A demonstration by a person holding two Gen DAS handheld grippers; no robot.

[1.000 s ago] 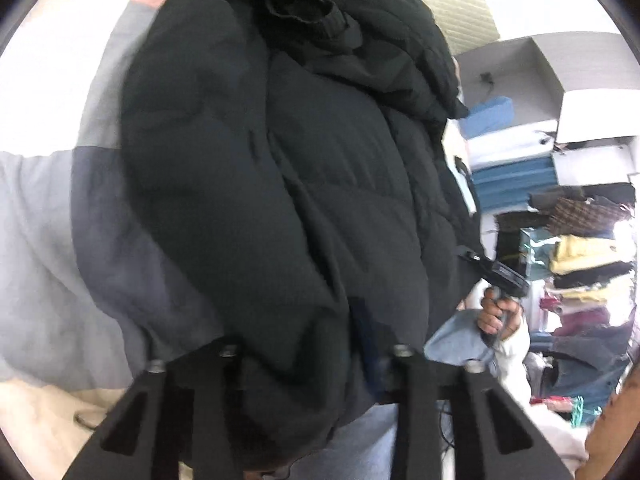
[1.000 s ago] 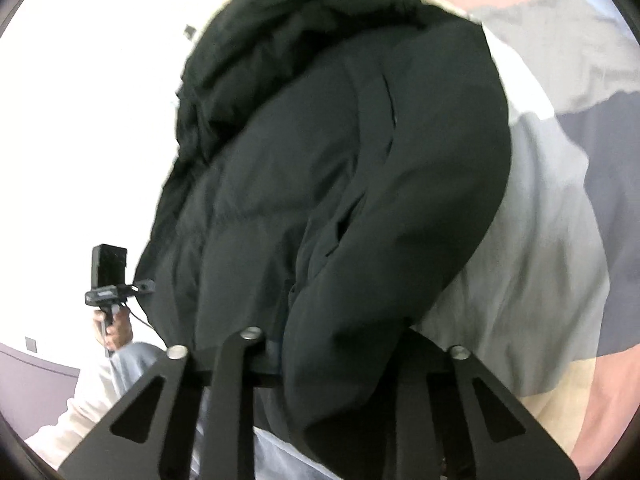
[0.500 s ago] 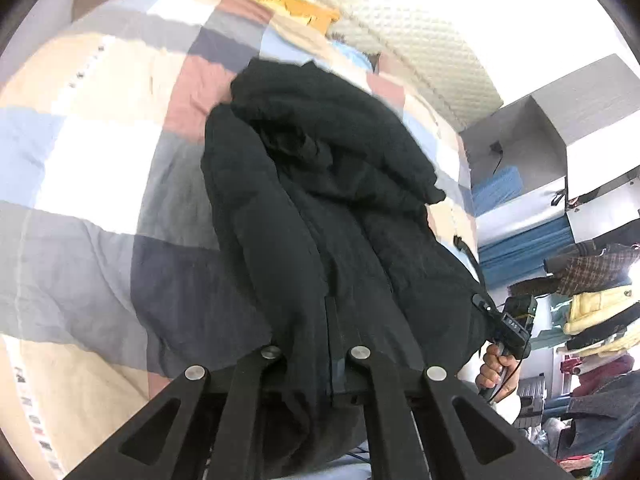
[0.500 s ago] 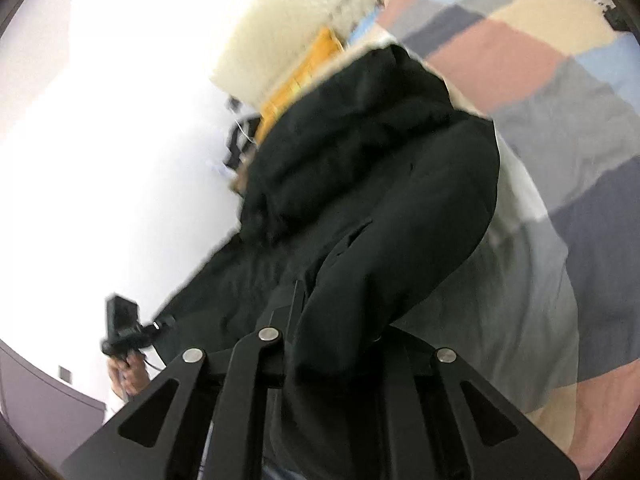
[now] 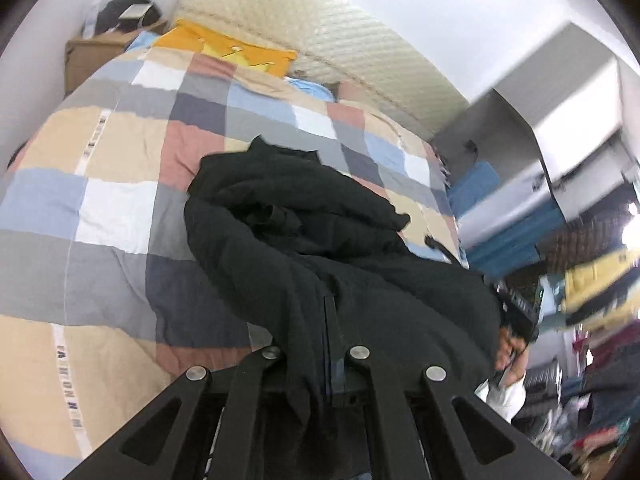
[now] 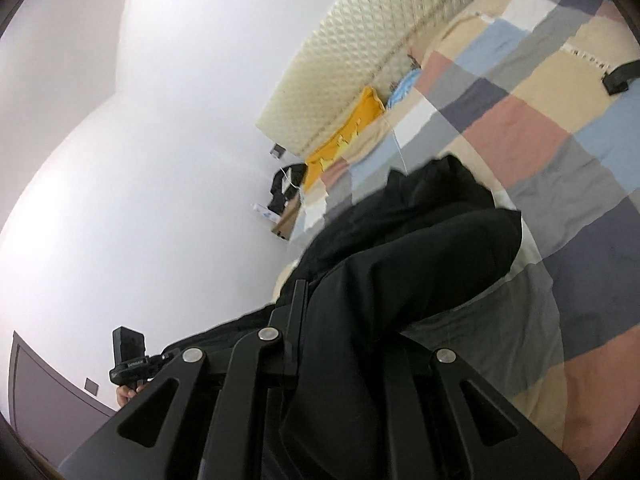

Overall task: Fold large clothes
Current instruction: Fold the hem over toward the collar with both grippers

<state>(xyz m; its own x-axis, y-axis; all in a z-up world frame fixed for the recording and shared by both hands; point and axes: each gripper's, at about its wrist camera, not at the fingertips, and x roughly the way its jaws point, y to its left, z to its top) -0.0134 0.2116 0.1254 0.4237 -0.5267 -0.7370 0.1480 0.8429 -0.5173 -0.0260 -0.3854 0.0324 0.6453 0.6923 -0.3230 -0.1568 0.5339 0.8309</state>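
You had one item in work: a black padded jacket [image 5: 320, 248], bulky and matte. It was bunched in heavy rolls, not flat. Its far end, a crumpled mound, rested on the checked bedspread [image 5: 120, 208]; the near end rose off the bedspread toward you. In the right wrist view the jacket [image 6: 400, 280] showed a thick rounded fold on its right side.

Left tongs [image 5: 314, 364] clamped on dark fabric, right tongs [image 6: 320, 344] likewise pinching fabric
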